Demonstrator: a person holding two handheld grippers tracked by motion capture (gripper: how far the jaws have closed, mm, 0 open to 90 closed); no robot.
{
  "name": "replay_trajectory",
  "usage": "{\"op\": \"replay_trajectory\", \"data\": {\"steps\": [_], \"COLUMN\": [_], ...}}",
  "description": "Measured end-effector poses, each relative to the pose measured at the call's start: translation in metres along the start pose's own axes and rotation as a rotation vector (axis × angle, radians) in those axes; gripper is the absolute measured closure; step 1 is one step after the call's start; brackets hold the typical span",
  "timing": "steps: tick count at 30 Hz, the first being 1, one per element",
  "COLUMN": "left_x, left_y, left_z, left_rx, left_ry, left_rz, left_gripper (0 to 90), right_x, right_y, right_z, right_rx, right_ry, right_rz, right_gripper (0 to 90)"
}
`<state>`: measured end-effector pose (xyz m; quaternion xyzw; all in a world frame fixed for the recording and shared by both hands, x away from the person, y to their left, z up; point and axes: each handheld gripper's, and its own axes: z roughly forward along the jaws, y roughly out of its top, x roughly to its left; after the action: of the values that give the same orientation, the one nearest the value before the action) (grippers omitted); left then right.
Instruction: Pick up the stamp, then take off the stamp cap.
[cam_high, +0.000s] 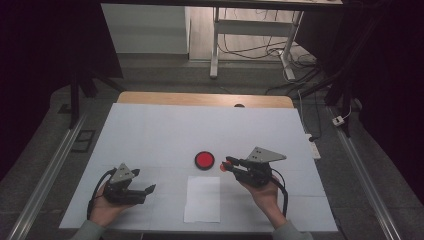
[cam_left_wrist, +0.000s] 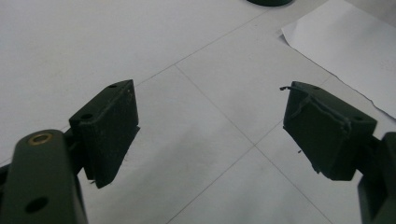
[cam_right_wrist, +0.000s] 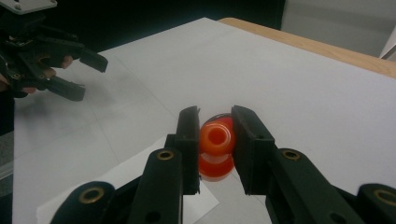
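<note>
The small orange-red ring-shaped piece (cam_right_wrist: 215, 140) sits clamped between the two black jaws of the right gripper (cam_right_wrist: 215, 144), just above the white-covered worktop (cam_right_wrist: 289, 93). The right gripper view shows what the high view cannot: the piece has a round hole facing the camera and a second rounded lobe below it, and both pads press on its sides. In the high view the same piece (cam_high: 224, 166) is only a small red spot at the gripper's tip, just right of a round red disc with a dark rim (cam_high: 204, 160) that lies flat on the worktop. A loose sheet of white paper (cam_high: 202, 199) lies near the front edge, between the two hands.

The right gripper (cam_high: 229, 166) is closed narrow on the piece and points left, toward the disc, roughly level. The hand (cam_high: 262, 192) under it comes in from the bottom right.

The left gripper (cam_high: 150, 190) holds nothing; the left gripper view shows its jaws spread wide over bare worktop, with a corner of the paper (cam_left_wrist: 350, 42) at upper right. Its hand (cam_high: 107, 202) rests low at the left, the gripper pointing right.
</note>
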<state>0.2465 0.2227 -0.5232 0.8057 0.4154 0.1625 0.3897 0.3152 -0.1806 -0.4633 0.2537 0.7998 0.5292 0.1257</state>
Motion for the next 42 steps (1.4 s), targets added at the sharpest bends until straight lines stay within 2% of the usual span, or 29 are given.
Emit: {"op": "replay_trajectory", "data": {"steps": [12, 18, 35, 42], "left_x": [0.001, 0.000, 0.000, -0.004], "left_y": [0.001, 0.001, 0.001, 0.005], "left_z": [0.000, 0.001, 0.001, 0.001], "left_rx": [0.000, 0.001, -0.001, -0.012], "left_ry": [-0.003, 0.002, 0.001, -0.004], "left_rz": [0.001, 0.002, 0.002, 0.014], "left_gripper": [18.3, 18.3, 18.3, 18.3], "right_x": [0.014, 0.016, 0.014, 0.014], "right_y": [0.003, 0.003, 0.003, 0.003], "right_z": [0.019, 0.021, 0.019, 0.018], "right_rx": [0.003, -0.002, -0.008, -0.009], "right_ry": [0.047, 0.077, 0.068, 0.067], "right_rz": [0.003, -0.011, -0.008, -0.010], "right_gripper": [71.9, 71.8, 71.9, 71.8]}}
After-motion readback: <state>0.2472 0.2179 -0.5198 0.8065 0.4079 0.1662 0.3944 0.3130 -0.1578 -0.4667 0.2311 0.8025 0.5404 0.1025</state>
